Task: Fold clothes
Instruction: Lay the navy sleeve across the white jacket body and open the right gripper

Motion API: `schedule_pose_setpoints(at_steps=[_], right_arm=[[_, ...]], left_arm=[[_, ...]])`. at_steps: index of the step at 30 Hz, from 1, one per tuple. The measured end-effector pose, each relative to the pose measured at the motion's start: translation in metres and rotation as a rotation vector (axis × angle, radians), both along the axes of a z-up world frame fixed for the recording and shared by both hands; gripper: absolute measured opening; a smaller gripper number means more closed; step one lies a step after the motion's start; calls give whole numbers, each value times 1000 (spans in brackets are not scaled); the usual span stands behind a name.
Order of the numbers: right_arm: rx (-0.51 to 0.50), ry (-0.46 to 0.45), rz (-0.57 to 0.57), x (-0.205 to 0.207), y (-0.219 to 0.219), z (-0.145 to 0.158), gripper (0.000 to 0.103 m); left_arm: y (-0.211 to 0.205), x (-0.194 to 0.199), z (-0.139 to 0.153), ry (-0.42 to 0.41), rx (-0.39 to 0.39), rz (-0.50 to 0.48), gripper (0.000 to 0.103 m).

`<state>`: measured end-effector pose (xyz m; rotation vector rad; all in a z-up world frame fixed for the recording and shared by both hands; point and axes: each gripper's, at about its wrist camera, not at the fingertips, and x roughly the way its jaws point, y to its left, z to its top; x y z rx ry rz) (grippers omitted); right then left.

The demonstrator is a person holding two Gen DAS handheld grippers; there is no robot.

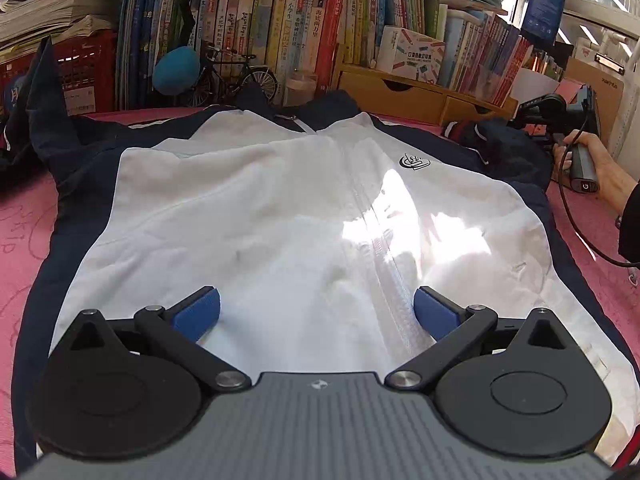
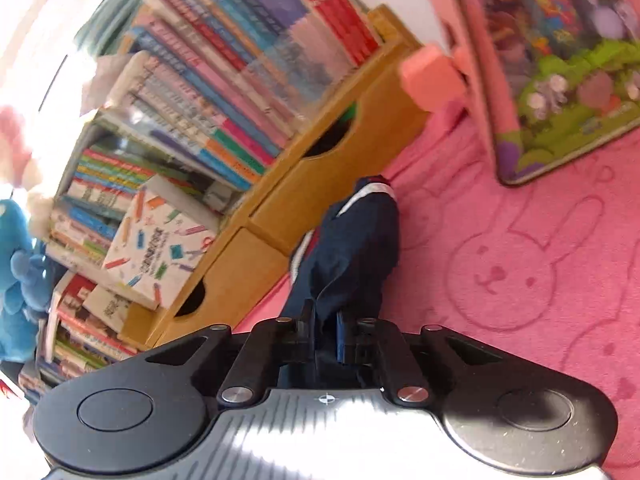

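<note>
Jacket [image 1: 256,200] is lying flat, zipper up, on the pink bunny-print surface [image 1: 24,232], collar at the far side toward the bookshelf [image 1: 280,32]. White front panel is looking soft and slightly creased; navy side panels and sleeves look thin and slippery. Left hand-held gripper [image 1: 316,312] is hovering over the near hem with jaws wide apart, blue pads [image 1: 200,312] clear of cloth, gripping nothing. Moving right: right hand-held gripper [image 2: 326,336] is clamped on the navy sleeve [image 2: 356,248], cuff with white stripe trailing toward the wooden drawer unit [image 2: 304,208].

Risk: the slick sleeve may be slipping out of the narrow pinch during the fold-over, or dragging the whole body off-centre since nothing is pinning the hem. The zipper ridge may be bunching the fold.
</note>
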<state>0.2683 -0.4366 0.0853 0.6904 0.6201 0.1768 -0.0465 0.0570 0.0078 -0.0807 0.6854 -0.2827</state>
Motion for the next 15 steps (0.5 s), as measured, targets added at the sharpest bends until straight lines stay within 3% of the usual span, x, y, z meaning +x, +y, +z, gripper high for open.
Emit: schedule_pose_setpoints(at_steps=[4,8,10,11,12,15], right_arm=[[-219,-202,406,-56,115,53,11],[-507,-304,803,-149,219,45,16],[-531,-288,881,-176,236,34,34],[-536,-276,914,-188,244,29,51],[-531,-270,926,-196,243,26,59],[-501,-268,905,-208,226,26,67]], left_arm=[[0,0,0,0,-2,1,103],[1,0,-1,-1,-13,2,103],[2,0,-1,-2,-21,2,103],[2,0,-2,-2,-25,2,103],[2,0,-2,-2,-29,2,103],[3,-1,-3,-4,-40,5,103]])
